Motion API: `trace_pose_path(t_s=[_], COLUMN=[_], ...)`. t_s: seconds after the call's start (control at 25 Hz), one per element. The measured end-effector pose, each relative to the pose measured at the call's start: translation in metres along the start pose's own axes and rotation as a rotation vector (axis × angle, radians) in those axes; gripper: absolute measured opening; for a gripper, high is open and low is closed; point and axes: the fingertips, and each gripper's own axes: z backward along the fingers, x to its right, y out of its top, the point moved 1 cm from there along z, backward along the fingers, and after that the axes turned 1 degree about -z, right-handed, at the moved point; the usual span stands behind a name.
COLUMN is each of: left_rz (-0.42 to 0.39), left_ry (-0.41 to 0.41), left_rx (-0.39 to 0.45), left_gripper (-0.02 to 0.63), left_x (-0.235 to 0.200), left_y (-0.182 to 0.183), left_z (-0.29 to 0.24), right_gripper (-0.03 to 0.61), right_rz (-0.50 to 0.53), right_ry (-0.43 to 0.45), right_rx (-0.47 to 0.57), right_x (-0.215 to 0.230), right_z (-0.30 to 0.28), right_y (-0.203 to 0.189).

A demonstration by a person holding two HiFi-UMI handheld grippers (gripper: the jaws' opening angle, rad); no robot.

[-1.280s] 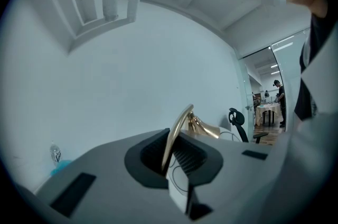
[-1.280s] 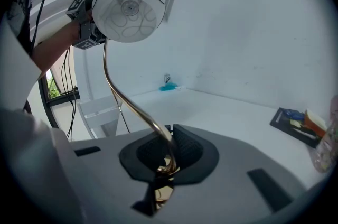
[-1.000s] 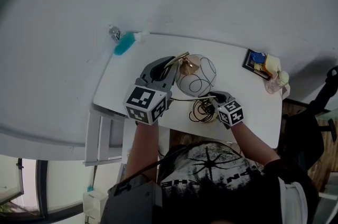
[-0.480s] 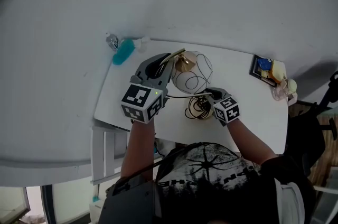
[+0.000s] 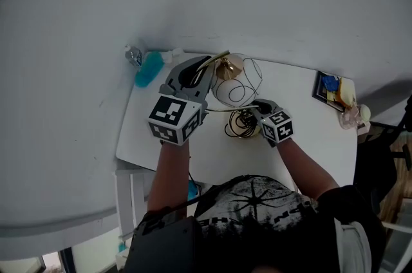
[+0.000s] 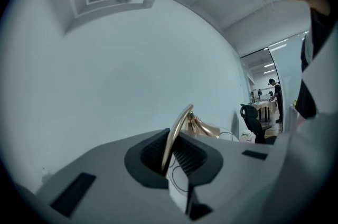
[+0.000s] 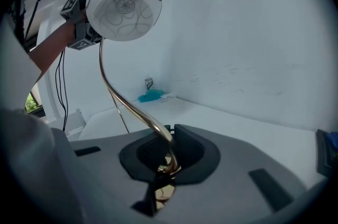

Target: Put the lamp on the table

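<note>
Two sets of fingers clamp the lamp (image 5: 238, 82) stem: left gripper (image 6: 173, 148) high, right gripper (image 7: 165, 162) low. Lower both evenly until its base meets the bench (image 5: 309, 130).

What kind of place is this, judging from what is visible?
Probably an office or a lab: a white table stands against a bare white wall, and the left gripper view shows an office chair and desks further back.

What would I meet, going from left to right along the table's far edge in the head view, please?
teal item → left gripper → lamp shade → dark frame
</note>
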Motion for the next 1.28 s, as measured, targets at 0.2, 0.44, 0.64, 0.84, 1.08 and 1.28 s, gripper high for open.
trace_pose_path(t_s=[0.2, 0.44, 0.64, 0.84, 1.08, 1.28], left_rz=[-0.011, -0.041, -0.08, -0.129, -0.173, -0.191], left_ry=[-0.003, -0.005, 0.014, 0.017, 0.019, 0.043], left_rx=[-0.012, -0.008, -0.012, -0.003, -0.017, -0.022], left_gripper=[0.023, 0.023, 0.023, 0.023, 0.023, 0.023], left_x=[-0.026, -0.051, -0.07, -0.08, -0.091, -0.1], left_y=[-0.007, -0.008, -0.004, 0.0, -0.004, -0.005], left_z=[-0.02, -0.038, -0.054, -0.066, -0.082, -0.087], right_gripper=[0.021, 0.021, 0.021, 0.021, 0.021, 0.021], right_rz=[-0.019, -0.013, -0.009, 0.005, 0.002, -0.008], right_ry=[0.0, 0.0, 0.006, 0.015, 0.008, 0.01], right_rx=[-0.01, -0.008, 0.001, -0.002, -0.012, 0.01], right_x=[0.012, 0.027, 0.039, 0.046, 0.056, 0.061], right_z=[-0.031, -0.067, -0.097, -0.122, -0.151, -0.168], right_y=[0.007, 0.024, 0.041, 0.049, 0.053, 0.061])
